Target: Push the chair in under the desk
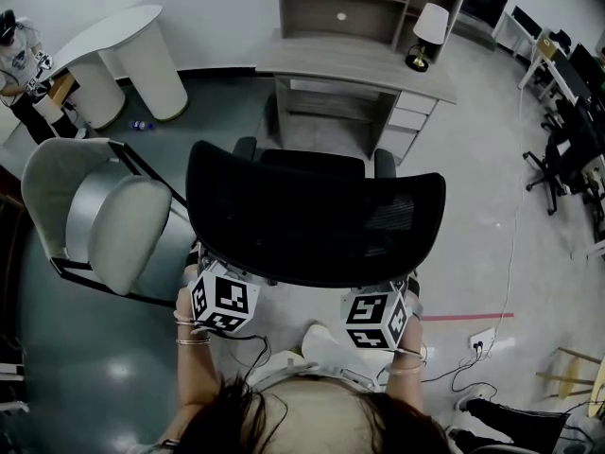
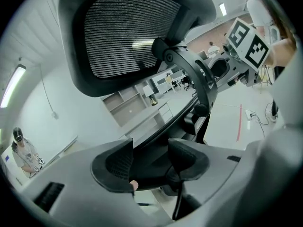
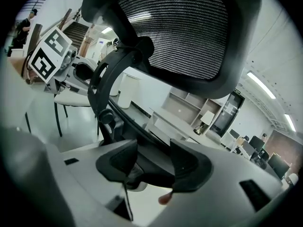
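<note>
1. Person's hair (image 1: 312,419) sat nearest, at 6 o'clock in the head view, with both grippers just ahead of it.
2. Left gripper (image 1: 219,289): the jaws were part-closed, pads either side of the backrest's lower rim. Its own view (image 2: 150,162) showed dark frame filling the gap, so it looked clamped.
3. Right gripper (image 1: 380,312): same story, jaws closed onto the same rim further right (image 3: 154,162).
4. The black mesh chair (image 1: 312,220) stood centre frame, backrest toward the person. The bench (image 1: 359,64) was at 12 o'clock, and the seat looked not yet under it.
5. Risk: the grip was on a thin curved rim only, so a hard shove could make the pads slide off.
6. Risk: the drawer unit (image 1: 408,126) stood at 1 o'clock beside the kneehole. An uneven push could swivel the chair and drive the right armrest (image 1: 385,162) into it.
7. Risk: a bump to the bench could rock the lamp (image 1: 430,31) at its right end.
8. Risk: drifting toward 9 o'clock would scrape the grey chair (image 1: 104,220) just beside it.
9. Risk: the cable (image 1: 473,367) lay on the floor at 4 o'clock, a trip hazard when stepping forward.
</note>
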